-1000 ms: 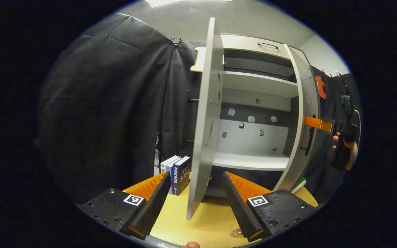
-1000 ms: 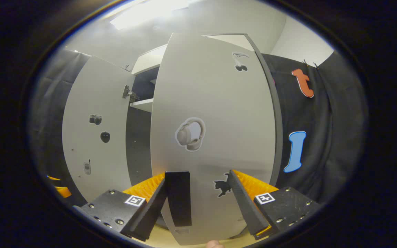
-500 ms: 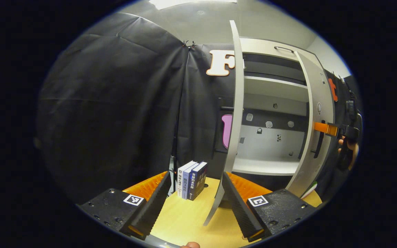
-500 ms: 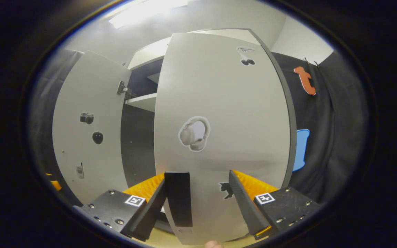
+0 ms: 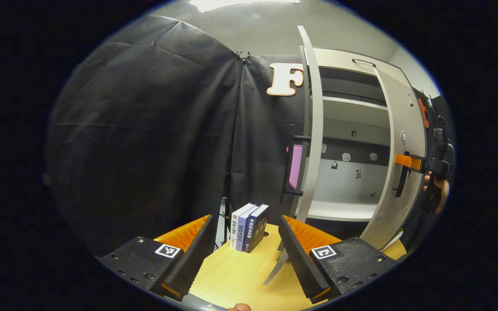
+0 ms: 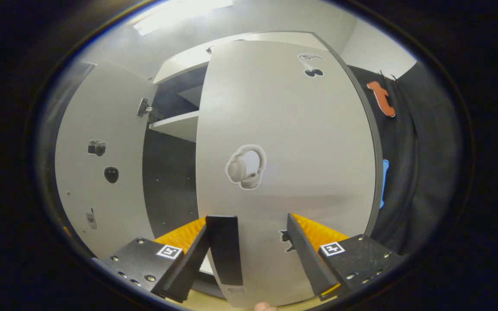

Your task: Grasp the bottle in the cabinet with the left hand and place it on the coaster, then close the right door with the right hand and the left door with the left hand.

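My left gripper (image 5: pixel 245 221) is open over the wooden table (image 5: pixel 236 276), holding nothing. The cabinet's left door (image 5: pixel 314 129) stands edge-on just right of its fingers, black handle (image 5: pixel 294 168) on the outer side. Farther right, the right door (image 5: pixel 407 129) stands part-way shut, with the right gripper (image 5: pixel 410 161) and a hand (image 5: pixel 437 190) at its handle. In the right gripper view, my right gripper (image 6: pixel 249 219) is open against the right door's front (image 6: pixel 283 142). That door's black handle (image 6: pixel 225 248) lies between the fingers, beside the left one. A white-and-green sliver (image 5: pixel 394 238) peeks from behind the right door.
Three books (image 5: pixel 249 226) stand upright on the table left of the cabinet. The cabinet's shelves (image 5: pixel 339 209) look bare. The left door's inner face (image 6: pixel 102 172) stands wide open in the right gripper view, with a shelf (image 6: pixel 175 125) behind it.
The right door has swung further toward shut with my right gripper. My left gripper has shifted left, so the left door's edge moved from between its fingers to their right.
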`<state>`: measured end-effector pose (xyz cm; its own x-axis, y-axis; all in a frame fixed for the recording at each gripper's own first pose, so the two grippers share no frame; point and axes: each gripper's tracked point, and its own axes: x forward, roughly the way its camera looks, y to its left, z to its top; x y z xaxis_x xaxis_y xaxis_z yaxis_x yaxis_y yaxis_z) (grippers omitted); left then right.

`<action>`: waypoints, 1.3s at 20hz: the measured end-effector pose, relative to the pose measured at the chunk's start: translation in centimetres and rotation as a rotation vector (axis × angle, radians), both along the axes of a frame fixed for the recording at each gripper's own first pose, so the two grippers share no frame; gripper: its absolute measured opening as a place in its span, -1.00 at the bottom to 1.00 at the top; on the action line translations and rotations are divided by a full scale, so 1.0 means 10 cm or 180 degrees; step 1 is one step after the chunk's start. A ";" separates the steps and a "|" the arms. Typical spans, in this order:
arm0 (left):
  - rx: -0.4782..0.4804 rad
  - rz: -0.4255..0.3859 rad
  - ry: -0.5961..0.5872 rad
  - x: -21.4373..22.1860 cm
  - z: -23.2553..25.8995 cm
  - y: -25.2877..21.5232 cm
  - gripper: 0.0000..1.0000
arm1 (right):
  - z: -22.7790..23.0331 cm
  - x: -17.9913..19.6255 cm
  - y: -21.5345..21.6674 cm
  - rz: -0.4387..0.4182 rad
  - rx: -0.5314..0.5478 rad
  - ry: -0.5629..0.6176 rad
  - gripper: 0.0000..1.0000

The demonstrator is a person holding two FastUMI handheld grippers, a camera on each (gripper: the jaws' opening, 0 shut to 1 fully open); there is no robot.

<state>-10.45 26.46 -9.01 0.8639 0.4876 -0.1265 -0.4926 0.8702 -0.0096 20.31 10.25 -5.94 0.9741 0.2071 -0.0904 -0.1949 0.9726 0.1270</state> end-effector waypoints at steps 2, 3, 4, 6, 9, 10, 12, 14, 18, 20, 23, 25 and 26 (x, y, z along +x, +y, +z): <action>-0.0020 0.0019 -0.0002 0.00 0.00 0.04 0.89 | -0.01 0.03 0.01 -0.0044 -0.0020 -0.0012 1.00; -0.0019 0.0029 -0.0004 0.00 0.00 0.05 0.89 | -0.01 0.05 0.02 -0.0064 -0.0033 -0.0016 1.00; -0.0015 0.0037 -0.0005 0.01 -0.01 0.07 0.89 | -0.01 0.07 0.02 -0.0081 -0.0045 -0.0021 1.00; -0.0007 0.0047 -0.0005 0.01 0.00 0.09 0.77 | -0.02 0.09 0.03 -0.0111 -0.0067 -0.0030 1.00; -0.0015 0.0053 -0.0014 0.04 0.01 0.12 0.89 | -0.04 0.11 0.04 -0.0145 -0.0102 -0.0050 1.00; -0.0020 0.0053 -0.0024 0.05 0.02 0.12 0.89 | -0.05 0.12 0.05 -0.0154 -0.0107 -0.0057 1.00; -0.0025 0.0042 -0.0041 0.07 0.06 0.14 0.89 | -0.05 0.14 0.05 -0.0181 -0.0120 -0.0073 0.94; -0.0009 0.0026 -0.0069 0.12 0.13 0.17 0.89 | -0.06 0.17 0.05 -0.0199 -0.0133 -0.0083 0.94; 0.0044 -0.0077 -0.0215 0.29 0.44 0.22 0.88 | -0.05 0.23 0.04 -0.0237 -0.0148 -0.0092 0.99; 0.0032 -0.0162 -0.0314 0.38 0.61 0.23 0.89 | -0.06 0.25 0.05 -0.0262 -0.0157 -0.0102 0.94; 0.0021 -0.0323 -0.0477 0.56 0.83 0.22 0.88 | -0.06 0.26 0.05 -0.0293 -0.0165 -0.0110 0.94; 0.0022 -0.0486 -0.0527 0.68 0.92 0.15 0.88 | -0.07 0.27 0.05 -0.0305 -0.0172 -0.0115 0.93; 0.0019 -0.0574 -0.0547 0.72 0.96 0.11 0.88 | -0.07 0.28 0.05 -0.0308 -0.0175 -0.0116 0.94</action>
